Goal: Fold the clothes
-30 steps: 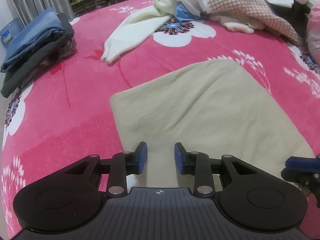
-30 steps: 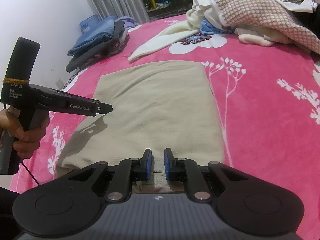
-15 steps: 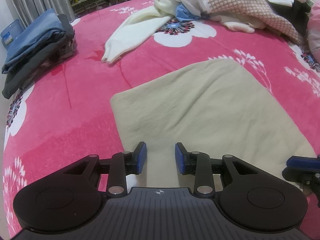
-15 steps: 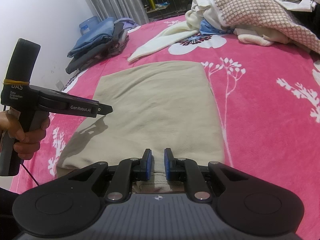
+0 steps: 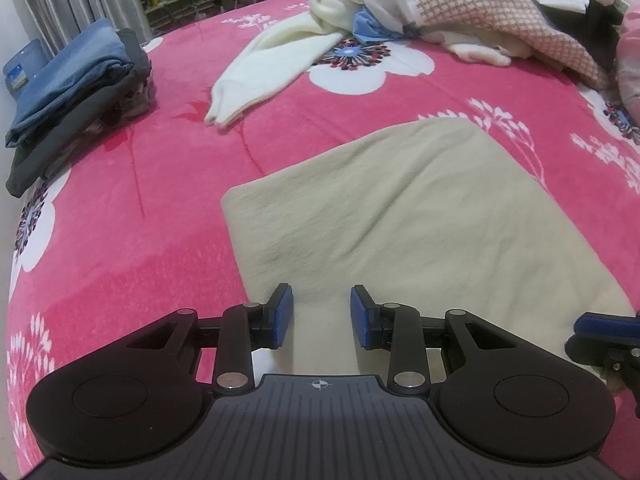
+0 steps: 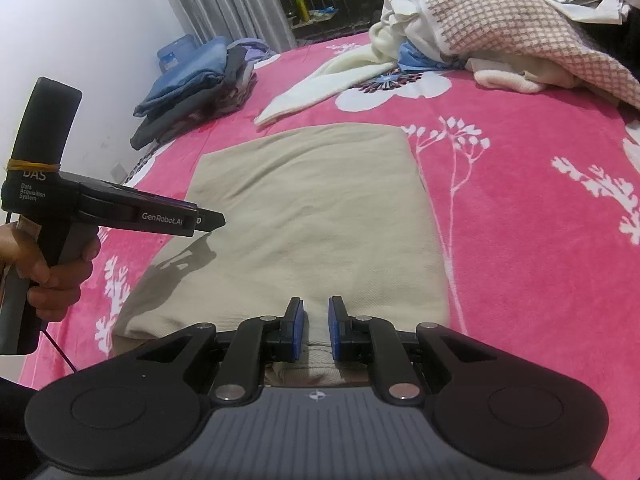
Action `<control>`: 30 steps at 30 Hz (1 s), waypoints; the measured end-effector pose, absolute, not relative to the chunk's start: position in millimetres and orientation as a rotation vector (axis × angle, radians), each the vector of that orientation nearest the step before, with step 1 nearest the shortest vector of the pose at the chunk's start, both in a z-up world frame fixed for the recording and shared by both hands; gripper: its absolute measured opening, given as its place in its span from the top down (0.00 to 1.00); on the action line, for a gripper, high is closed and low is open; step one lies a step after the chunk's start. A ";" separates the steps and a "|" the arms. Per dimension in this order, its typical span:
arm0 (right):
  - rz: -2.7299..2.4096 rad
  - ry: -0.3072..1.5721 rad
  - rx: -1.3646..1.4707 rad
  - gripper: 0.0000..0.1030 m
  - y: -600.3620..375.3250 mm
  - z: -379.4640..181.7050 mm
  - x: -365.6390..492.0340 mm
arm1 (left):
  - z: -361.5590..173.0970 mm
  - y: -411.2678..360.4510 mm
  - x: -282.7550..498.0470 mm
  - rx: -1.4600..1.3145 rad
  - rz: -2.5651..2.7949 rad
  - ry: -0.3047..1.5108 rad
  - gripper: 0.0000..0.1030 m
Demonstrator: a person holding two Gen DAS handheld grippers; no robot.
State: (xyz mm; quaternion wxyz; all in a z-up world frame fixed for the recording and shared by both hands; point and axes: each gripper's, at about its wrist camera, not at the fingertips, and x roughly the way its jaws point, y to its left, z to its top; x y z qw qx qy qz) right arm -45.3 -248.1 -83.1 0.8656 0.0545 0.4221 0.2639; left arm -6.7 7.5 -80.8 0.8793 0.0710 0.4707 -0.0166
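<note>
Nothing has moved since the earlier frames. Right gripper [image 6: 316, 330] pinches the near hem of the folded beige garment [image 6: 316, 220] on the pink bedspread [image 6: 540, 220], likely to fold it away; left gripper [image 5: 321, 316] hovers spread over its left part.
</note>
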 end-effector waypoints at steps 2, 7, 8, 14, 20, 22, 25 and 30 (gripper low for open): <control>0.553 0.883 0.114 0.87 -248.2 -82.9 -45.6 | -80.8 7.4 -6.6 0.149 -0.034 0.981 0.69; 0.551 0.882 0.117 0.87 -248.0 -82.7 -46.5 | -81.3 6.8 -6.3 0.151 -0.032 0.981 0.68; 0.551 0.882 0.118 0.87 -247.9 -82.7 -46.7 | -81.3 6.9 -6.4 0.151 -0.032 0.981 0.68; 0.551 0.881 0.124 0.86 -248.1 -83.2 -46.6 | -81.5 7.7 -6.9 0.147 -0.033 0.979 0.68; 0.546 0.879 0.128 0.86 -247.8 -83.3 -47.8 | -81.4 7.5 -7.4 0.146 -0.035 0.978 0.68; 0.546 0.879 0.129 0.86 -247.8 -83.6 -48.1 | -81.5 7.9 -7.2 0.144 -0.035 0.978 0.68; 0.545 0.879 0.131 0.86 -248.0 -84.0 -48.2 | -81.2 7.8 -6.7 0.144 -0.036 0.978 0.68; 0.544 0.880 0.134 0.86 -247.8 -84.4 -48.3 | -81.1 8.0 -6.4 0.144 -0.035 0.979 0.68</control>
